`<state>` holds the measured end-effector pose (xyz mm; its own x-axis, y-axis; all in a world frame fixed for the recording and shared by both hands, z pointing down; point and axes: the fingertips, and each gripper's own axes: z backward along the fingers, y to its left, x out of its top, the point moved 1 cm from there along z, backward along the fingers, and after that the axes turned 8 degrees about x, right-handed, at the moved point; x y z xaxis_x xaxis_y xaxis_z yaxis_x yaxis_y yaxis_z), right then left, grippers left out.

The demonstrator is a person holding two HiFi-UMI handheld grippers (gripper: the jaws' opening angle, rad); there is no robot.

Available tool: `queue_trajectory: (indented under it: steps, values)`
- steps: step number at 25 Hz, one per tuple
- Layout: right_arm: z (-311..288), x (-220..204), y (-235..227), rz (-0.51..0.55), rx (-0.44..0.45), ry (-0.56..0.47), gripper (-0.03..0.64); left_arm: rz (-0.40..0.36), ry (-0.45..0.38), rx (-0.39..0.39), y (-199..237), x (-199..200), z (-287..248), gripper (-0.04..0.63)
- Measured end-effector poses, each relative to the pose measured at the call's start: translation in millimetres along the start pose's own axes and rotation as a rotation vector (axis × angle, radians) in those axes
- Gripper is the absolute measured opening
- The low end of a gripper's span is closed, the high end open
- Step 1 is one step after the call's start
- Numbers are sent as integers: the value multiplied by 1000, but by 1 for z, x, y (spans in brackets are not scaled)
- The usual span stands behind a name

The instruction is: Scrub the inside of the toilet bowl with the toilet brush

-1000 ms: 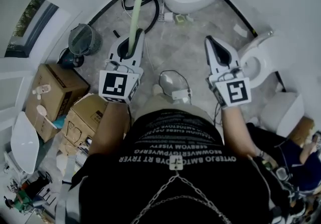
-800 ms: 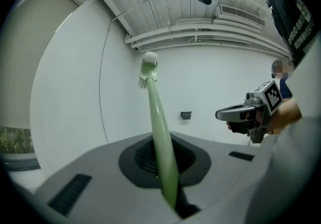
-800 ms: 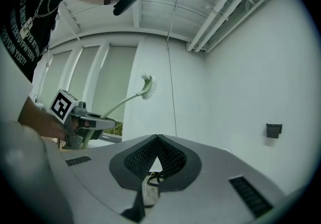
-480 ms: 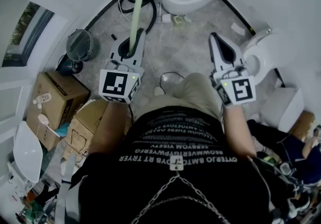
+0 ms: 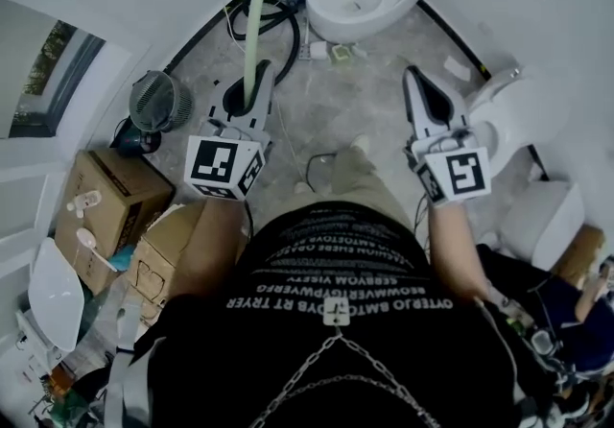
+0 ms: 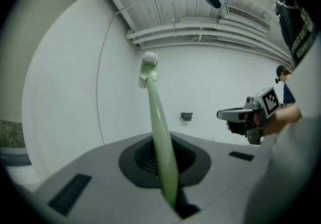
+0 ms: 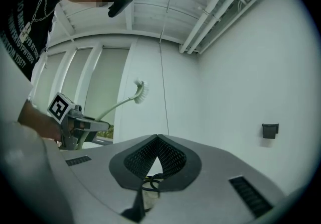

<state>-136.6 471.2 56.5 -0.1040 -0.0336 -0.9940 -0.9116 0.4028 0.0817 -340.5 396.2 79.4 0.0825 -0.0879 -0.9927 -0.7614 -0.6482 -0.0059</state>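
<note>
Left gripper (image 5: 251, 95) is clamped on the toilet brush (image 5: 255, 23) handle. I see the shaft running to 12 o'clock out of the jaws, bristle head held up in the air. Right gripper (image 5: 417, 81) is pressed together, tips touching, nothing held. Toilet bowl (image 5: 336, 15) sits at 1 o'clock of the left gripper, brush outside it.

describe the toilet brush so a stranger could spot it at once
Left of the white toilet with its lid up, find the left gripper. The toilet brush sticks out of its shut jaws. It is the only long pale green stick, with a whitish bristle head, unlike the black hose on the floor beside it.
</note>
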Motion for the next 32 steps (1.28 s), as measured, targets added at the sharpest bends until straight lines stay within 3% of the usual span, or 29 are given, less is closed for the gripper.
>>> queue_trajectory:
  steps: [5, 9, 15, 21, 32]
  values:
    - [-16, 4, -21, -23, 35, -16, 3, 0, -5, -2, -8, 10, -32, 1]
    - [-18, -15, -37, -3, 49, 30, 3, 2, 17, -18, -20, 3, -53, 1]
    - [-28, -18, -58, -76, 50, 32, 3, 18, 60, -34, -27, -9, -76, 1]
    - [-30, -23, -89, -34, 32, 51, 3, 16, 43, -28, -27, -4, -103, 2]
    - [-53, -18, -133, -73, 32, 23, 3, -19, 64, -14, -25, -3, -150, 0]
